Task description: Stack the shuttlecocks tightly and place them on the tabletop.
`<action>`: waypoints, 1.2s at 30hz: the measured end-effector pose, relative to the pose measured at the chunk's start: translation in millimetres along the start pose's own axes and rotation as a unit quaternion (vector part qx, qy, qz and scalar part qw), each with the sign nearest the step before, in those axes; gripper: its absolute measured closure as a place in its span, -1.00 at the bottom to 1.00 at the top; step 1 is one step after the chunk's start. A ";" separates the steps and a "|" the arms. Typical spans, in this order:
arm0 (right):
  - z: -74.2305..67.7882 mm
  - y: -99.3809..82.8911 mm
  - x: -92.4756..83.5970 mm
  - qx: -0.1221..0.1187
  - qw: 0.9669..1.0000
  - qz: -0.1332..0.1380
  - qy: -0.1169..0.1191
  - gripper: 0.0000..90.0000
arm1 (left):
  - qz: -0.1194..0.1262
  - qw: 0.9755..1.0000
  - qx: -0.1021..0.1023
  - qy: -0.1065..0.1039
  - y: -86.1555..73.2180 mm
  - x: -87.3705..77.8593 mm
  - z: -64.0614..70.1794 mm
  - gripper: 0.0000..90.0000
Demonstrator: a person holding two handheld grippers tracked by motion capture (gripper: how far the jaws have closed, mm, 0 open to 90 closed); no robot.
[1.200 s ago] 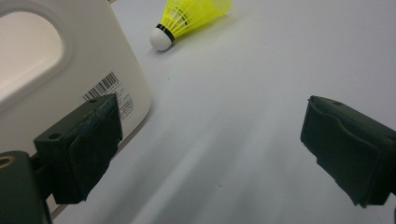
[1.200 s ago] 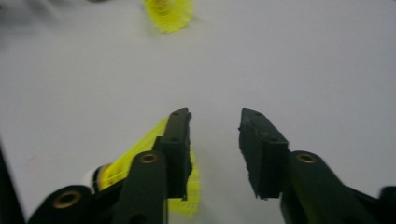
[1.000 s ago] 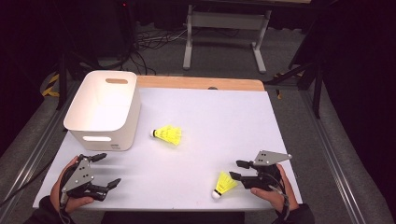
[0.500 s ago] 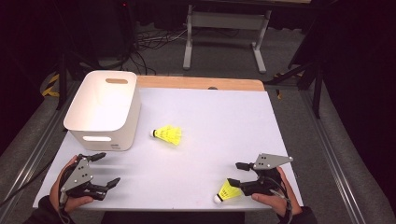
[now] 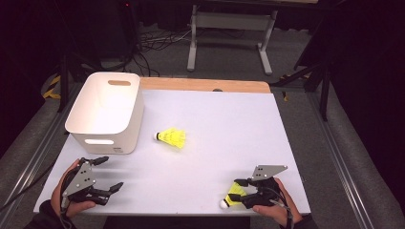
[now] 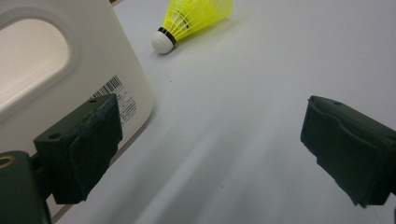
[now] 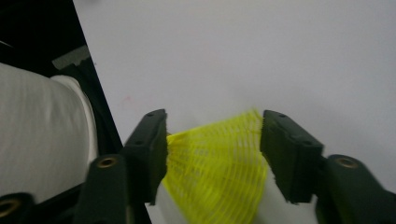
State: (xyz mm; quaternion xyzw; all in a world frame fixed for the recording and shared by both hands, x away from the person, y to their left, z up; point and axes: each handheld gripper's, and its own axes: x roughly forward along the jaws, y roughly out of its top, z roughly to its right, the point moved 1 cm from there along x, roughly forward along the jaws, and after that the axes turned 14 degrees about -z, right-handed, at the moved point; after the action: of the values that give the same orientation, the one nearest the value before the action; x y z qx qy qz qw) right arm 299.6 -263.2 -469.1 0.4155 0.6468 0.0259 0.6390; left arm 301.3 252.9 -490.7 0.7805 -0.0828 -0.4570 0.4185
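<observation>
Right gripper point(image 5: 239, 188) lower, closing; held shuttlecock point(image 5: 232, 197) cork toward near-left edge.

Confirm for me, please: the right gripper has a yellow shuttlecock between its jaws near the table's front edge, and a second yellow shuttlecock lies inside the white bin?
Not quite. The second shuttlecock lies on the table beside the white bin, not inside it, as the high view shows. The right gripper does have a yellow shuttlecock between its jaws.

high view: above, facing down | gripper views: close, low | shared: table point(image 5: 229, 124)
</observation>
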 end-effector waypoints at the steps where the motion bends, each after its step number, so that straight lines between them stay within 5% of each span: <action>1: 0.0 0.0 0.0 0.000 1.000 0.000 0.000 0.10 | 0.000 1.000 0.000 0.000 0.0 0.0 0.0 -0.86; 7: -4.6 5.5 -3.8 -0.006 1.000 0.028 0.007 0.69 | 0.000 1.000 -0.002 -0.001 0.0 0.1 -0.2 -0.86; 13: -2.7 13.1 -8.9 0.005 0.997 0.070 0.019 0.98 | 0.001 1.000 -0.002 0.001 0.2 -1.0 -0.9 -0.86; 33: 15.2 60.9 -2.1 0.010 0.992 0.121 -0.031 0.99 | 0.005 1.000 0.002 0.001 1.1 -1.6 -0.8 -0.87; 36: 20.8 81.8 1.3 0.002 0.990 0.137 -0.044 0.99 | 0.009 1.000 0.000 0.001 1.2 -2.0 -1.0 -0.87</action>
State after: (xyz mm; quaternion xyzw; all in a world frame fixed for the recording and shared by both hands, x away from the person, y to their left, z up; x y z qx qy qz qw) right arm 358.7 -219.4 -427.8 0.5024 0.5551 0.0938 0.6563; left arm 301.4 253.7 -488.3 0.7802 -0.0896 -0.4524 0.4225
